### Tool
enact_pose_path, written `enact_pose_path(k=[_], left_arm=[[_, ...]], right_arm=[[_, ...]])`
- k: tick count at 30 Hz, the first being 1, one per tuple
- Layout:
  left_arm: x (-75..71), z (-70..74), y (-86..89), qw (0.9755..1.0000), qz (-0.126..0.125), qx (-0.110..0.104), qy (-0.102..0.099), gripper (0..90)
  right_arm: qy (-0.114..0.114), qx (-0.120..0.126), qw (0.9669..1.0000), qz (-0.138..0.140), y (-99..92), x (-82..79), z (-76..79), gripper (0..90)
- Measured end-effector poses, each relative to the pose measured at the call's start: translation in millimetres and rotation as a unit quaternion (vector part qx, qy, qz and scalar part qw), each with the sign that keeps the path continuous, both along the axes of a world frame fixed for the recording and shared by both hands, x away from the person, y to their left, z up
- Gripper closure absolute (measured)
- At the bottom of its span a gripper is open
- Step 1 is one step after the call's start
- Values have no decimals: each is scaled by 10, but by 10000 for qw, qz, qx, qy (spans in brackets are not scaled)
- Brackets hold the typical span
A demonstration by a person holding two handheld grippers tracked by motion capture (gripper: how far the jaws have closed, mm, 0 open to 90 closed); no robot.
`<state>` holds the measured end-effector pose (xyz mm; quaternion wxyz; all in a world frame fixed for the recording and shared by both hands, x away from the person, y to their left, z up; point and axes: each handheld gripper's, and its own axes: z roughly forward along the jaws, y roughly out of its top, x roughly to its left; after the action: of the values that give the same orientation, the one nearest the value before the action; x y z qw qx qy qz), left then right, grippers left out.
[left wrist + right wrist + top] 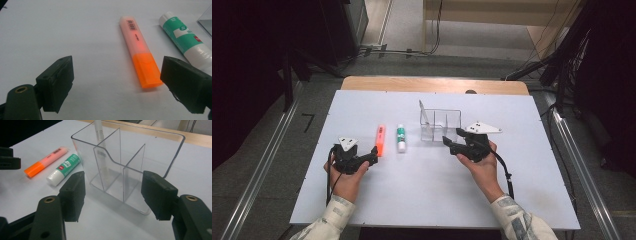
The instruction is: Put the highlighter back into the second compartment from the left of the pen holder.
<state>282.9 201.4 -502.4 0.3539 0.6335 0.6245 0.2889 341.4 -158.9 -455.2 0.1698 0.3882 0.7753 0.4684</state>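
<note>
One pen (100, 135) stands in the clear organizer (440, 125); the highlighter (140, 60) and glue stick (185, 37) lie mid-table, unpicked. Both grippers, left (362, 159) and right (451, 144), have fingers spread, holding nothing.

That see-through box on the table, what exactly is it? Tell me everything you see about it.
The clear organizer looks like hard transparent plastic: an open-topped box with rounded corners, split by inner walls into compartments. It stands upright on the white table. A white pen stands in its far compartment. The right gripper faces it, jaws open, apparently not touching.
</note>
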Motion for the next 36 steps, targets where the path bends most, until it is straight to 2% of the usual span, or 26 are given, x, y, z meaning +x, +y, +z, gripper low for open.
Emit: enact_pose_path(k=[6, 11, 24, 31, 36], left_arm=[[49, -28, -64, 10000, 37, 46, 4, 138], [98, -55, -133, 9998, -15, 174, 6, 150], [139, -91, -230, 9994, -146, 301, 129, 194], [151, -100, -257, 9990, -107, 385, 179, 271], [153, -104, -293, 9984, -186, 475, 237, 315]], right_arm=[[-4, 18, 10000, -11, -22, 3, -8, 343], [21, -9, 10000, -50, -61, 3, -31, 343], [42, -15, 9999, -122, -107, 13, -55, 343], [41, -18, 9999, -107, -104, 19, -62, 344], [64, -17, 9999, -114, -105, 20, -64, 343]])
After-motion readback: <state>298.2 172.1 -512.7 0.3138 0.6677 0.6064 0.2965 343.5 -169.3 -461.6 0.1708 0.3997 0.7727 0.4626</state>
